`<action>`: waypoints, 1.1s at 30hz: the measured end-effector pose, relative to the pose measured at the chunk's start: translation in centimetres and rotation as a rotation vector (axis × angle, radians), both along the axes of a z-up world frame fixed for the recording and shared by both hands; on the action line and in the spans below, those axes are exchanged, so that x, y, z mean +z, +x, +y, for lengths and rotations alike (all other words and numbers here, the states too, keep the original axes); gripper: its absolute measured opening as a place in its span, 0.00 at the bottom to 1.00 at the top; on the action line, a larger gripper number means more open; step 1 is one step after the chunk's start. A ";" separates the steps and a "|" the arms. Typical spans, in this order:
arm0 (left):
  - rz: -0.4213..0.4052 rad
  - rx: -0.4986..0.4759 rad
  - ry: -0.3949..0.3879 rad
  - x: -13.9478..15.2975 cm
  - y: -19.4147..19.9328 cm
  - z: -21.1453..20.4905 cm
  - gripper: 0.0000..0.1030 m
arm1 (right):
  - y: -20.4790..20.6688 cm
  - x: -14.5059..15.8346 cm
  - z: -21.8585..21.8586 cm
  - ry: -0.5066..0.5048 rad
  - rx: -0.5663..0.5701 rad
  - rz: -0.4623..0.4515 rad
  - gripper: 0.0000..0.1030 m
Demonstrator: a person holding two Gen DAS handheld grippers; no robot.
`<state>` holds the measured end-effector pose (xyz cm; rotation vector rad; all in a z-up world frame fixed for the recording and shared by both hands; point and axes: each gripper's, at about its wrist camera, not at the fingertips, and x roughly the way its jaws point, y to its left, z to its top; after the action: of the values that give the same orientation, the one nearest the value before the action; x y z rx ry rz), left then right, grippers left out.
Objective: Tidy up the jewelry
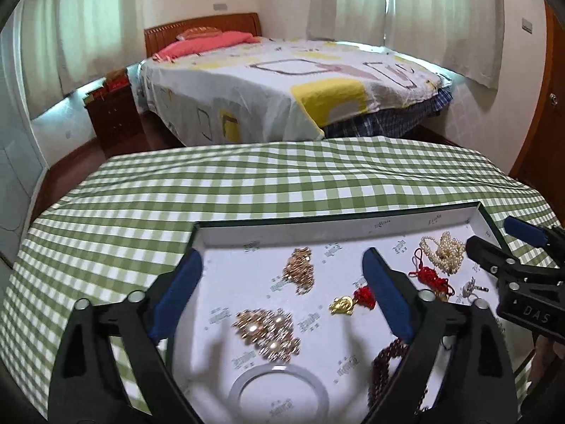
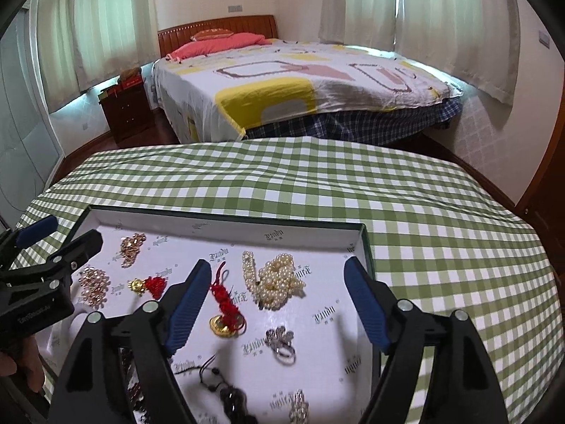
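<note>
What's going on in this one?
A person holds two grippers over a shallow box of jewelry on a green checked tablecloth. The left gripper and right gripper are both open, gripping nothing. Pearl strands, red tassel charms and gold pieces lie spread inside.

A bed [image 2: 300, 81] with a wooden headboard [image 2: 219, 28] stands beyond, pale curtains [image 2: 441, 17] glowing with daylight.

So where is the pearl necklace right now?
In the right wrist view the pearl necklace lies heaped in the far right part of the white-lined box, just right of the red knotted charm and beyond the silver ring.
</note>
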<state>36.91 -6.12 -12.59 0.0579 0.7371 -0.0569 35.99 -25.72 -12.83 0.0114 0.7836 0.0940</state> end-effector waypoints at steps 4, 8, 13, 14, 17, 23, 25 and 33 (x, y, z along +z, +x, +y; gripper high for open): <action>-0.025 0.000 0.000 1.0 -2.5 0.6 0.90 | -2.0 0.6 0.1 -0.001 -0.011 -0.023 0.78; -0.043 -0.001 0.004 1.7 -5.3 0.9 0.91 | -3.9 1.2 0.3 -0.012 -0.017 -0.044 0.79; -0.079 -0.007 0.027 2.5 -8.7 1.0 0.91 | -6.9 1.6 0.5 -0.014 -0.028 -0.070 0.80; -0.083 -0.005 0.027 2.6 -9.3 1.0 0.91 | -7.4 1.6 0.6 -0.017 -0.029 -0.074 0.80; -0.083 -0.010 0.016 2.7 -11.6 1.2 0.91 | -9.1 1.6 0.9 -0.026 -0.028 -0.075 0.81; -0.096 0.008 0.017 3.7 -15.2 1.6 0.92 | -12.8 2.4 1.2 -0.028 -0.025 -0.091 0.81; -0.110 0.011 0.002 4.5 -16.4 1.8 0.92 | -14.1 3.2 1.4 -0.030 -0.022 -0.109 0.81; -0.196 0.024 0.000 7.8 -21.6 2.4 0.92 | -18.8 6.8 1.7 -0.033 -0.033 -0.190 0.81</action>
<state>15.32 -3.76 -4.79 0.0542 0.5414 -0.0276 17.18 -23.99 -6.06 -0.0155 0.5946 0.0497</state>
